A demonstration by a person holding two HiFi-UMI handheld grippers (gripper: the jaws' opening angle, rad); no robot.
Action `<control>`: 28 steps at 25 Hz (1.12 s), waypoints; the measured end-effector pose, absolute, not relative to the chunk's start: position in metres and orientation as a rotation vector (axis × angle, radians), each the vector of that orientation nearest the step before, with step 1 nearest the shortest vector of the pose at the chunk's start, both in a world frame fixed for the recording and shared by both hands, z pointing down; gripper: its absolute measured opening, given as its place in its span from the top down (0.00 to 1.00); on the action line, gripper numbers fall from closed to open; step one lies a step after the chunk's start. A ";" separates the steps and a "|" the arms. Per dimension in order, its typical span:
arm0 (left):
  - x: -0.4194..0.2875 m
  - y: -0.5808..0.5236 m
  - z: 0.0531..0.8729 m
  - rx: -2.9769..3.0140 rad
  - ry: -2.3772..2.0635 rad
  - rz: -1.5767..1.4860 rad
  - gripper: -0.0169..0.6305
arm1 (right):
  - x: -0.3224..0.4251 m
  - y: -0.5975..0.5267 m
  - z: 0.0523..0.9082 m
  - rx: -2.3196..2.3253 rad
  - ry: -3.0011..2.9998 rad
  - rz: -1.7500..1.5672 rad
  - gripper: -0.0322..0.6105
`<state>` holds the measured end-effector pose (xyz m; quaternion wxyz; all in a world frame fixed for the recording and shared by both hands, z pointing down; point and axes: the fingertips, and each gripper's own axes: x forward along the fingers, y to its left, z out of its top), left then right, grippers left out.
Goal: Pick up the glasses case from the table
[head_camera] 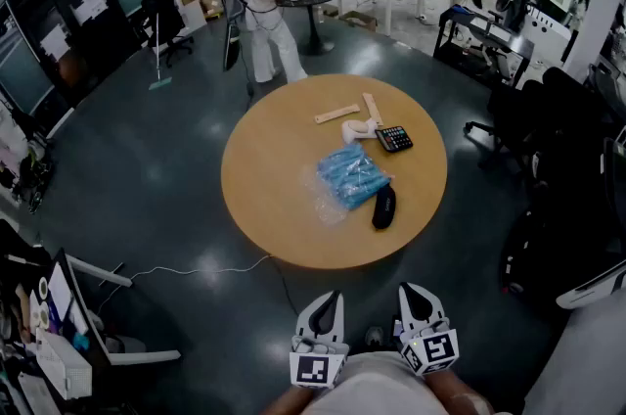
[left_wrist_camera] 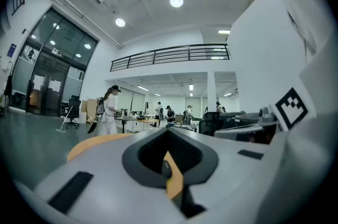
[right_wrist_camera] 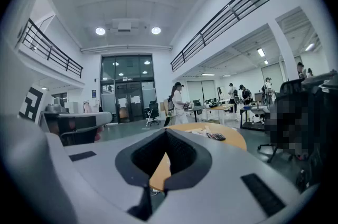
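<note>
Lying on worktop (head_camera: 264,178), right front part, just beside blue packet (head_camera: 352,175): case (head_camera: 383,207), black, oblong, closed. Judged light, stiff-shelled, smooth, apt to slip; best gripped across narrow middle, jaws square to long sides. Left hand-held gripper (head_camera: 327,305) and right hand-held gripper (head_camera: 412,298): jaws together, empty, well apart from worktop.
</note>
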<state>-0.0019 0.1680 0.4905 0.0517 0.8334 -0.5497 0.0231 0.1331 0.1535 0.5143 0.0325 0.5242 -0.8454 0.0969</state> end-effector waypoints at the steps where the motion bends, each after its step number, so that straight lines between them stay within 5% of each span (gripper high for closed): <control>1: -0.001 0.168 0.491 2.534 -1.673 0.066 0.96 | 0.133 0.154 0.514 1.611 -2.603 0.296 0.93; 28: 0.012 0.145 0.482 2.490 -1.856 0.057 0.96 | 0.171 0.120 0.510 1.594 -2.651 0.331 0.93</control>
